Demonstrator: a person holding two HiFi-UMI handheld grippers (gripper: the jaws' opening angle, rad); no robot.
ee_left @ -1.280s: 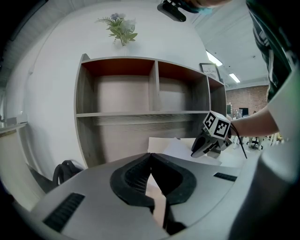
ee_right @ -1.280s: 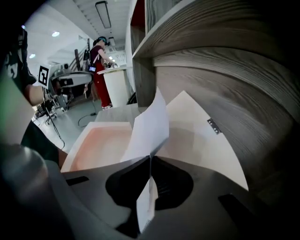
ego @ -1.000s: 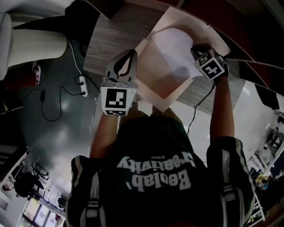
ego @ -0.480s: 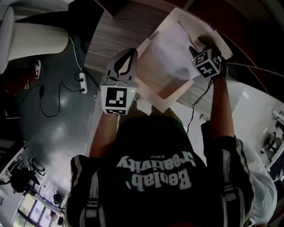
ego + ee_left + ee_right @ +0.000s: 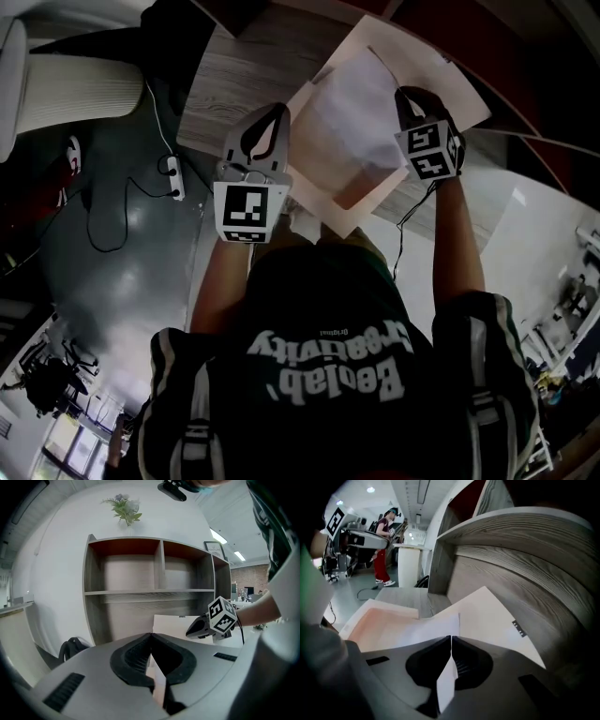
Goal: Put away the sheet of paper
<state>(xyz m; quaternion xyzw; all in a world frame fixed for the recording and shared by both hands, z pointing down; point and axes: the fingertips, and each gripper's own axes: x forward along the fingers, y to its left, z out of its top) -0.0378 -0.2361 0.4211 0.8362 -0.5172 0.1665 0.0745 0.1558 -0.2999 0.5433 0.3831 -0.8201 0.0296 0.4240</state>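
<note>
Left tongs [image 5: 151,638] are shut tight on a thin pale edge, which we take for the near flap of the folder [image 5: 349,195]. Right tongs [image 5: 451,639] have just closed again & now pinch the sheet [image 5: 354,111], whose white edge runs down between the pads. Sheet sits over the open folder on the desk [image 5: 230,80], one side lifted by the right tongs, the rest lying on the peach inner face.

Handling, as we judge it: v. light, thin, floppy. It'll sag & curl w/ no support, crease if pinched hard or dragged against the flap, and slide easily on the smooth card. Best hold is at an edge or corner, as now, w/ the other tongs keeping the folder open so the sheet can go in flat.

Vs. a second ago: right tongs sit further in toward the folder's middle & their marker cube is turned. The sheet no longer bows up in a curve but lies flatter, its far corner reaching higher into the folder. Left tongs & flap haven't shifted.
</note>
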